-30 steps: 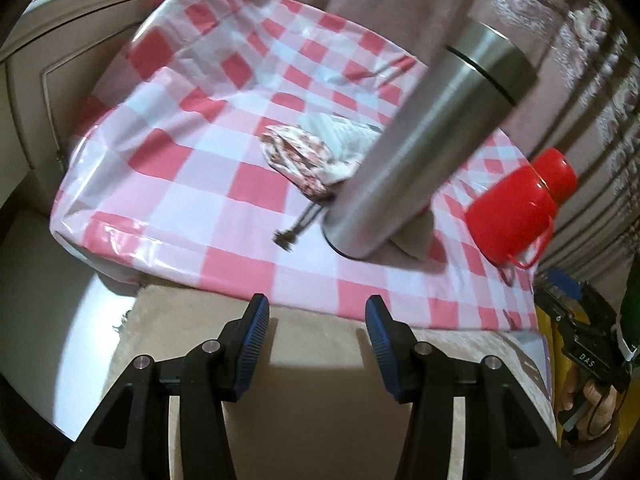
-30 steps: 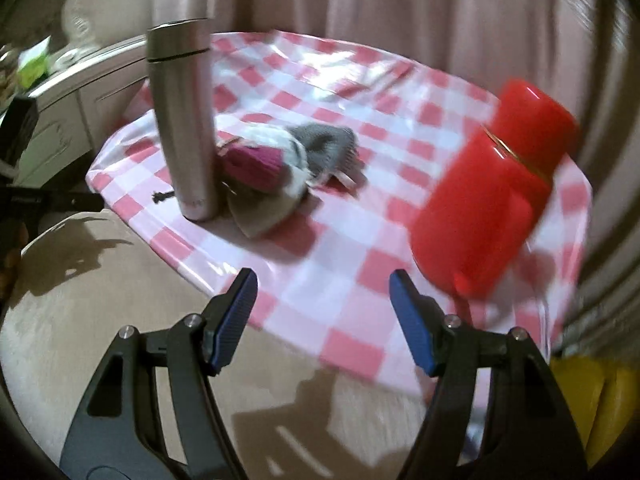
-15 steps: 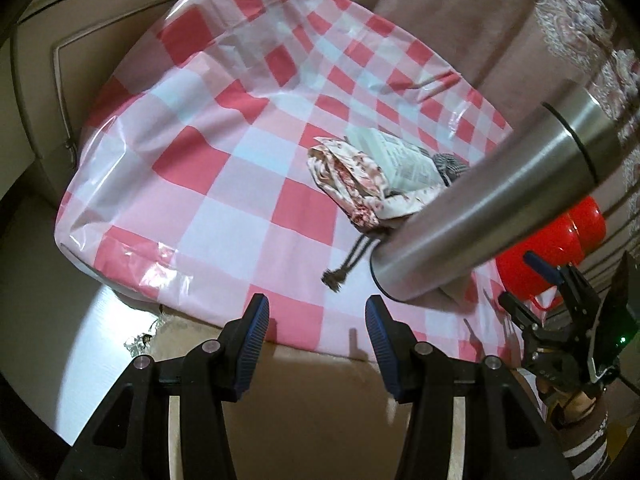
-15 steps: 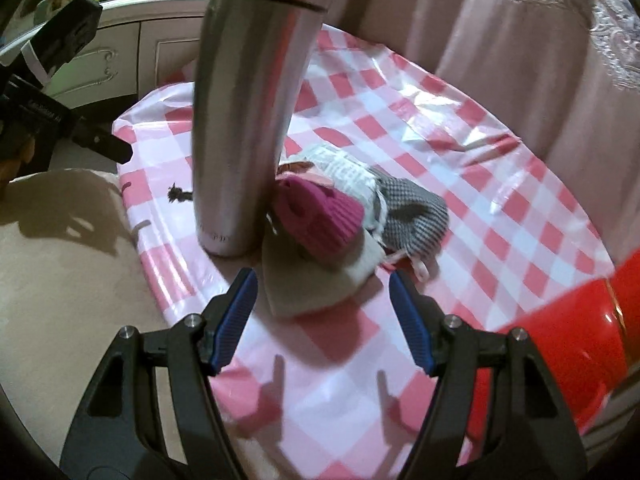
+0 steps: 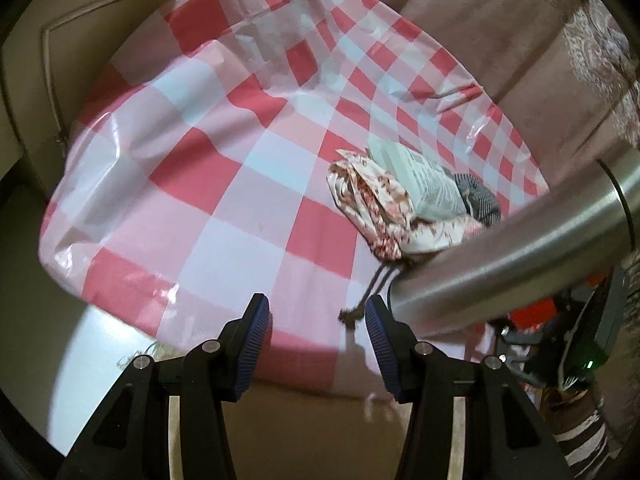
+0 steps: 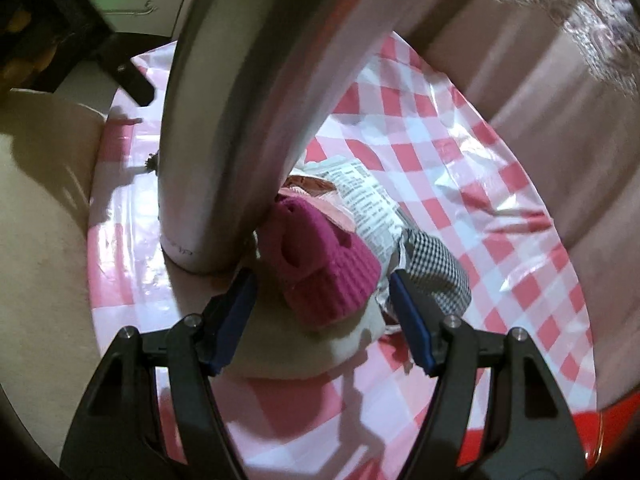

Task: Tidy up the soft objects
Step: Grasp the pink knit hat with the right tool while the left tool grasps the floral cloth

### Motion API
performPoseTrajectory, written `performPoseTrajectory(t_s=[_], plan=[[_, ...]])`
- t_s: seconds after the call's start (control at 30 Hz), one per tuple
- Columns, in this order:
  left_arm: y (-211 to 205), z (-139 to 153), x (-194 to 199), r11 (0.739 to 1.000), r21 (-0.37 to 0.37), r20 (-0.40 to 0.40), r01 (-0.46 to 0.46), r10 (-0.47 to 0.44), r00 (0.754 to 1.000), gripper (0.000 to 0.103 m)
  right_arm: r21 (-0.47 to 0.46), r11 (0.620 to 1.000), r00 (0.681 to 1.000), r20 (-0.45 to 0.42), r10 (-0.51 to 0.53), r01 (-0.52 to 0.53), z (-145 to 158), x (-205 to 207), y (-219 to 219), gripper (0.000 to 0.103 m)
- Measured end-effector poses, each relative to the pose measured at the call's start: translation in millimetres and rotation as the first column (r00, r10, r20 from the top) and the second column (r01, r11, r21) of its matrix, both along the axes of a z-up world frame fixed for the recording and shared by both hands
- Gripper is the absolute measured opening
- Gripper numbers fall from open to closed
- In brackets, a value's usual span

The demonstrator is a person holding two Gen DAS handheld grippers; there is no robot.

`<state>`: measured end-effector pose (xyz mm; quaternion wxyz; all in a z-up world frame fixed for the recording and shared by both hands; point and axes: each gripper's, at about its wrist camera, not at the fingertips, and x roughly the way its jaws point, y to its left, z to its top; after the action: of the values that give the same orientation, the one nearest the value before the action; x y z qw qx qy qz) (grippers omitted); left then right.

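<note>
Seen from the right wrist: right gripper (image 6: 322,312) poised low over a heap of soft things on a table under a glossy red-and-white checked plastic cloth (image 6: 472,216), blue-padded fingers (image 6: 236,316) spread wide and gripping nothing. Between them, but untouched by either pad, a magenta ribbed knit hat (image 6: 324,268) lying atop a cream fabric piece (image 6: 320,348). Just behind the hat, a newsprint-patterned cloth (image 6: 368,204); to its right, a black-and-white houndstooth cloth (image 6: 436,272) beside the right-hand finger. Tall brushed-steel vacuum flask (image 6: 240,112) standing upright on the tablecloth, touching the left edge of the heap. Rim of a red plastic vessel (image 6: 600,432) at lower right.

Seen from the left wrist: left gripper (image 5: 316,336) held near the table's front edge, jaws apart and empty, checked cloth visible between them. Same heap well ahead and to the right, fronted by a white pouch with red floral print (image 5: 368,204), its brown drawstring (image 5: 368,292) trailing toward the right-hand finger. Steel flask crossing the right of the frame. Pinkish curtain (image 5: 540,92) behind the table.
</note>
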<state>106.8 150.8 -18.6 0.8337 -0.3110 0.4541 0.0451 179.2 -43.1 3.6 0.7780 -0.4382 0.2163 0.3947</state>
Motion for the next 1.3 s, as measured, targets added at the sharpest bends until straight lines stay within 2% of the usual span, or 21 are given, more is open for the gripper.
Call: performPoseTrajectory(t_s=[0.07, 0.13, 0.23, 0.4, 0.53, 0.87, 0.97, 1.03, 1.07, 1.13, 1.23, 1.3], plan=[[5.6, -3.0, 9.7, 0.999, -0.03, 0.005, -0.016, 0.016, 1.0, 0.051, -0.015, 1.0, 1.0, 0.016, 0.022, -0.021, -3.5, 0.6, 2.3, 0.071], [9.7, -6.0, 19.5, 0.998, -0.056, 0.006, -0.029, 0.03, 1.0, 0.051, -0.027, 0.999, 0.999, 0.03, 0.039, -0.038, -7.0, 2.1, 4.3, 0.061], [11.7, -9.8, 36.9, 0.995, -0.093, 0.009, -0.028, 0.029, 1.0, 0.051, -0.008, 0.999, 0.999, 0.011, 0.05, -0.05, -8.1, 7.0, 7.7, 0.052], [3.3, -10.5, 70.3, 0.996, -0.092, 0.006, 0.017, -0.017, 1.0, 0.052, 0.03, 0.998, 0.998, 0.005, 0.058, -0.058, -8.2, 8.4, 8.7, 0.041], [2.0, -14.8, 92.7, 0.994, -0.107, -0.003, 0.032, -0.032, 0.999, 0.053, 0.068, 0.998, 0.999, -0.031, 0.008, -0.006, -6.3, 12.8, 4.8, 0.035], [-13.5, -22.8, 133.2, 0.992, -0.042, -0.025, 0.119, -0.12, 0.992, 0.054, 0.155, 0.975, 0.982, -0.125, -0.139, 0.158, 3.9, 13.2, -12.2, 0.034], [-23.2, -21.2, 141.6, 0.985, 0.029, -0.024, 0.168, -0.167, 0.986, 0.053, 0.177, 0.962, 0.972, -0.149, -0.182, 0.208, 5.4, 15.1, -17.2, 0.034], [-26.4, -21.7, 145.9, 0.981, 0.064, -0.029, 0.183, -0.181, 0.983, 0.035, 0.205, 0.945, 0.958, -0.187, -0.216, 0.253, 8.1, 19.6, -22.5, 0.034], [-27.9, -22.3, 147.5, 0.978, 0.087, -0.035, 0.189, -0.187, 0.982, 0.03, 0.213, 0.94, 0.954, -0.197, -0.227, 0.268, 9.2, 21.3, -24.0, 0.034], [-28.0, -25.1, 149.5, 0.977, 0.09, -0.035, 0.195, -0.193, 0.981, 0.013, 0.232, 0.921, 0.938, -0.228, -0.262, 0.314, 12.0, 25.6, -30.1, 0.034], [-24.3, -28.5, 148.3, 0.98, 0.085, -0.022, 0.181, -0.179, 0.984, 0.006, 0.242, 0.902, 0.922, -0.241, -0.302, 0.358, 16.1, 26.6, -36.6, 0.034], [-20.0, -29.2, 145.1, 0.984, 0.074, -0.012, 0.159, -0.159, 0.987, 0.006, 0.258, 0.883, 0.91, -0.25, -0.33, 0.391, 20.9, 25.8, -42.7, 0.034]])
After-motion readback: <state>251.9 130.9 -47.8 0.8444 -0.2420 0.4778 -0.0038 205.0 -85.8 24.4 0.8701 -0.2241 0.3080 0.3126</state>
